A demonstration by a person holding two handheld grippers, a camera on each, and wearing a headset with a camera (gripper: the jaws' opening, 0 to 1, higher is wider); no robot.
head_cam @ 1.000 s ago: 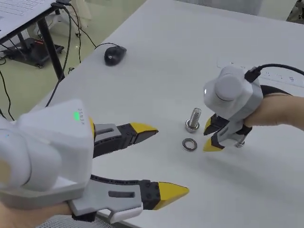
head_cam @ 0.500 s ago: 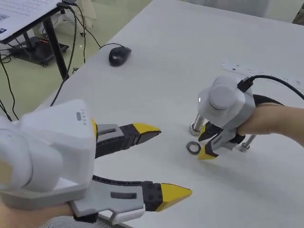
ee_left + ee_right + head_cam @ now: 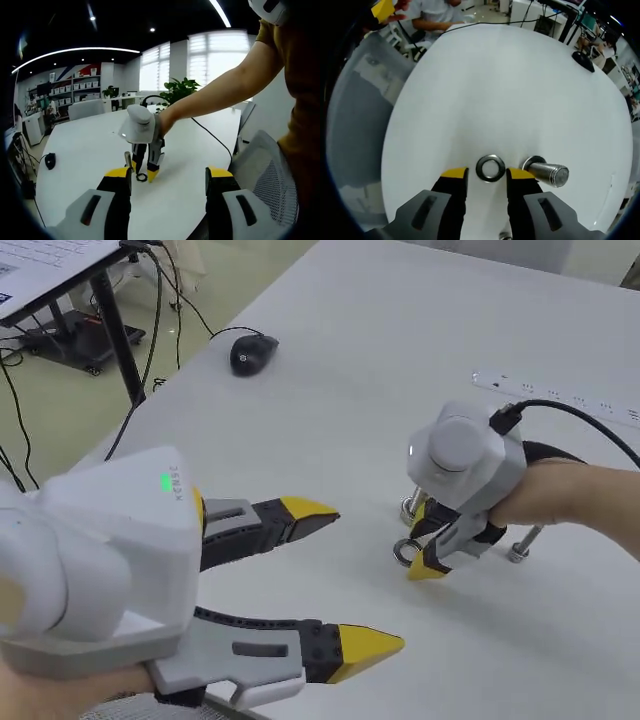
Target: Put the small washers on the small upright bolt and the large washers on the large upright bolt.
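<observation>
Two grippers are over the white table [image 3: 330, 390], and all the action is on the right. Look at the right gripper [image 3: 487, 175]: it is tipped down at the tabletop with its yellow-tipped jaws parted just wider than a washer [image 3: 490, 168]. That washer lies flat between the tips, with a sliver of table showing on its left side, so it is bracketed but not visibly pinched or lifted. In the right gripper view the large bolt [image 3: 547, 172] stands head-down at the washer's three o'clock, just beside it and close against the right-hand jaw tip.

Up in the head view, the washer sits at the nine o'clock edge of the right gripper's tips, and the large bolt is half hidden behind the gripper body at twelve. The small bolt [image 3: 520, 545] stands off at the gripper's three o'clock, apart from the pair. The left gripper [image 3: 345, 575] hovers at seven o'clock, jaws spread wide and empty. A computer mouse [image 3: 252, 353] rests far off at eleven o'clock.
</observation>
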